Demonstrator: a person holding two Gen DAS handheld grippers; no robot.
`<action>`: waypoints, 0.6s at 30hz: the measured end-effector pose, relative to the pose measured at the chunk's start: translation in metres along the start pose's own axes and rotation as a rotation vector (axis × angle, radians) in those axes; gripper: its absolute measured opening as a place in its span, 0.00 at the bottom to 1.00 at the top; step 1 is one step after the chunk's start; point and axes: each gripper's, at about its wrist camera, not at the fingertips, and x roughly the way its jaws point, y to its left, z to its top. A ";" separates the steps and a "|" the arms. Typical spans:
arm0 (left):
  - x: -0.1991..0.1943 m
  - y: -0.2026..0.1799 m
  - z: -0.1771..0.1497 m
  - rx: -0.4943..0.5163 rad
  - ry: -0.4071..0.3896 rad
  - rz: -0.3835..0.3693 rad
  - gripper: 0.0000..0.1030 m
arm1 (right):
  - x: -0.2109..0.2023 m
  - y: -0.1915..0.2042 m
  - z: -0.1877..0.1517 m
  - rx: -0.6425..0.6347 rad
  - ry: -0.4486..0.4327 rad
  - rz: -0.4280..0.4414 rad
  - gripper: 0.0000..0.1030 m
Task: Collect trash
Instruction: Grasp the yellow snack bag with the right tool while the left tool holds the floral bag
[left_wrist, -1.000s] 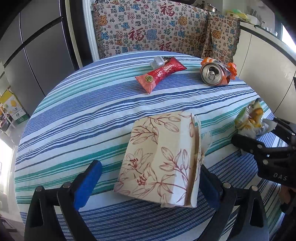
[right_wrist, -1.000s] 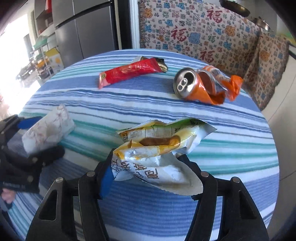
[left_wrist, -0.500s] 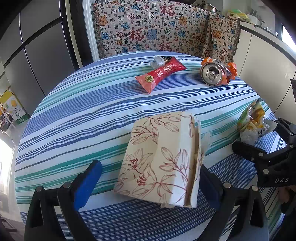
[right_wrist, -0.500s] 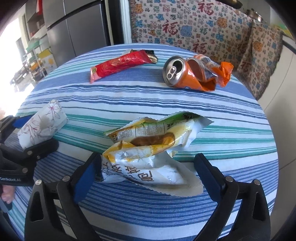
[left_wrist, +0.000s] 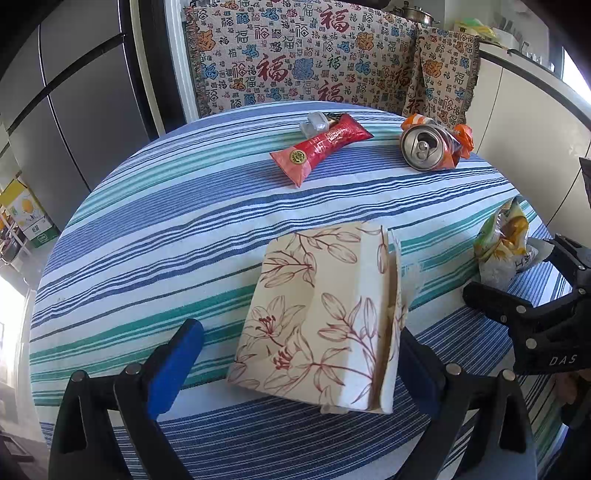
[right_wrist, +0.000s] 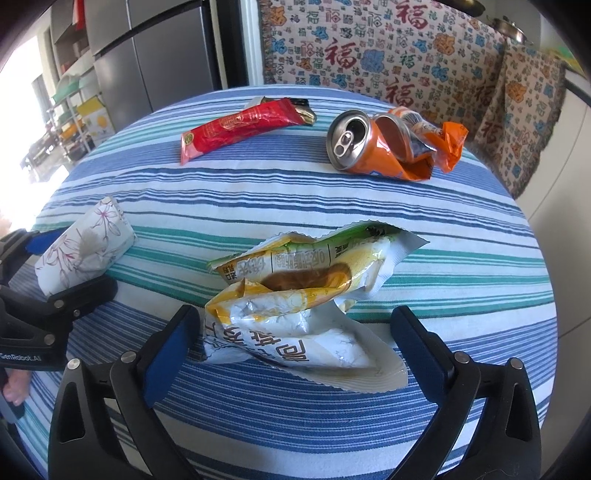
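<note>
A cream floral paper pack (left_wrist: 325, 321) lies on the striped round table (left_wrist: 177, 221) between the open fingers of my left gripper (left_wrist: 295, 354); it also shows in the right wrist view (right_wrist: 83, 245). A torn yellow-green snack bag (right_wrist: 303, 295) lies between the open fingers of my right gripper (right_wrist: 295, 336), and shows at the right in the left wrist view (left_wrist: 504, 243). A red wrapper (left_wrist: 321, 147) and a crushed orange can (left_wrist: 432, 147) lie at the far side.
A small silver scrap (left_wrist: 316, 123) lies behind the red wrapper. A patterned cloth-covered seat (left_wrist: 317, 59) stands behind the table. A grey fridge (left_wrist: 74, 92) is at the left, white cabinets (left_wrist: 528, 122) at the right.
My right gripper has opened, letting go of the snack bag, which now lies on the table. The left gripper and the paper pack have not moved.
</note>
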 end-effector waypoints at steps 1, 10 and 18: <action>0.000 0.000 0.000 0.000 0.000 0.000 0.97 | 0.000 0.000 0.000 0.000 0.000 0.000 0.99; -0.004 0.003 -0.002 0.009 -0.003 -0.045 0.96 | -0.001 -0.001 0.000 -0.001 0.002 0.012 0.99; -0.027 0.017 -0.009 0.003 -0.023 -0.269 0.96 | -0.044 -0.032 -0.010 0.068 0.035 0.132 0.99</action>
